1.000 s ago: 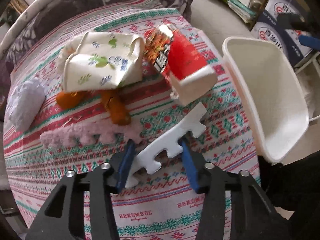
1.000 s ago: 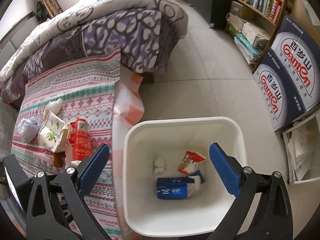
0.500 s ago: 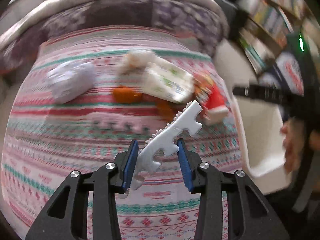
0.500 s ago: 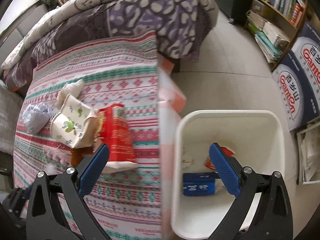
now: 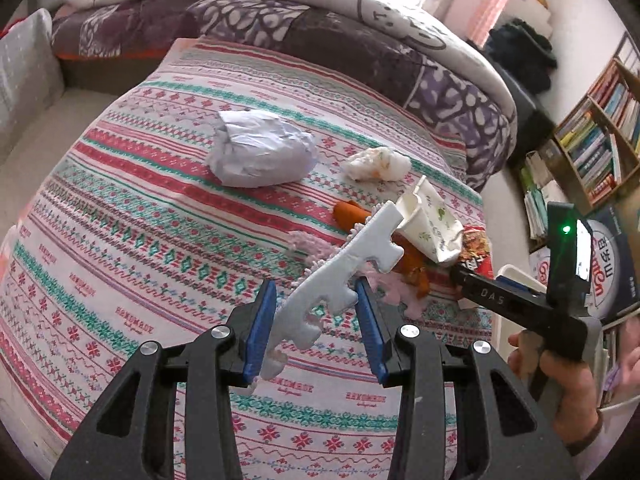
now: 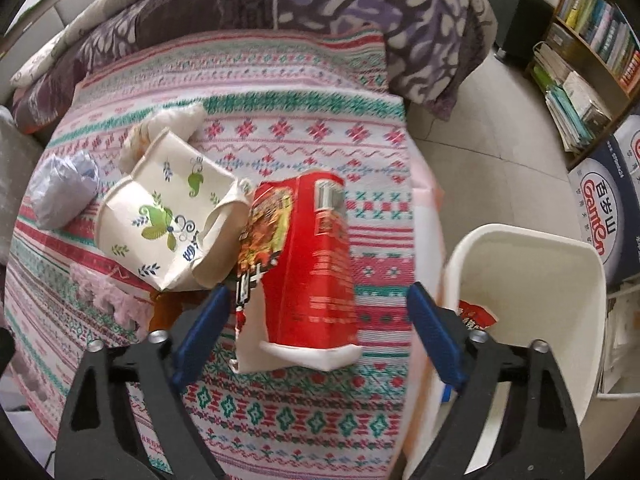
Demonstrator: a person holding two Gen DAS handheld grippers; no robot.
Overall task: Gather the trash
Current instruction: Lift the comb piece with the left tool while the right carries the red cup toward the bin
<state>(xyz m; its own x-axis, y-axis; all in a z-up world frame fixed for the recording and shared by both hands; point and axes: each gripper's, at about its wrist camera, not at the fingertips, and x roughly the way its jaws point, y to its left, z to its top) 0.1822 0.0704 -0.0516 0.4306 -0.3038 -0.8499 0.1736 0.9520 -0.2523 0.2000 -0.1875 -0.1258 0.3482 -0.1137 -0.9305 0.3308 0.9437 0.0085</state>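
Note:
My left gripper (image 5: pixel 316 320) is shut on a white toothed foam piece (image 5: pixel 344 268) and holds it above the striped cloth (image 5: pixel 120 248). My right gripper (image 6: pixel 316 320) is open and empty, just above a red carton (image 6: pixel 316 264) that lies between its blue pads. A crushed paper cup (image 6: pixel 168 216) with green leaf prints lies left of the carton; it also shows in the left wrist view (image 5: pixel 428 224). A white bin (image 6: pixel 532 320) stands at the right with a red wrapper (image 6: pixel 476 316) inside.
A crumpled white paper ball (image 5: pixel 260 152), a small tissue wad (image 5: pixel 376 164), orange peel (image 5: pixel 352 212) and a pink fuzzy strip (image 6: pixel 108 292) lie on the cloth. A purple quilt (image 6: pixel 320 4) lies behind. Bookshelves (image 6: pixel 592 36) and printed boxes (image 6: pixel 608 200) stand on the right.
My left gripper has lifted and swung left with the foam piece. My right gripper has moved from over the bin to over the red carton.

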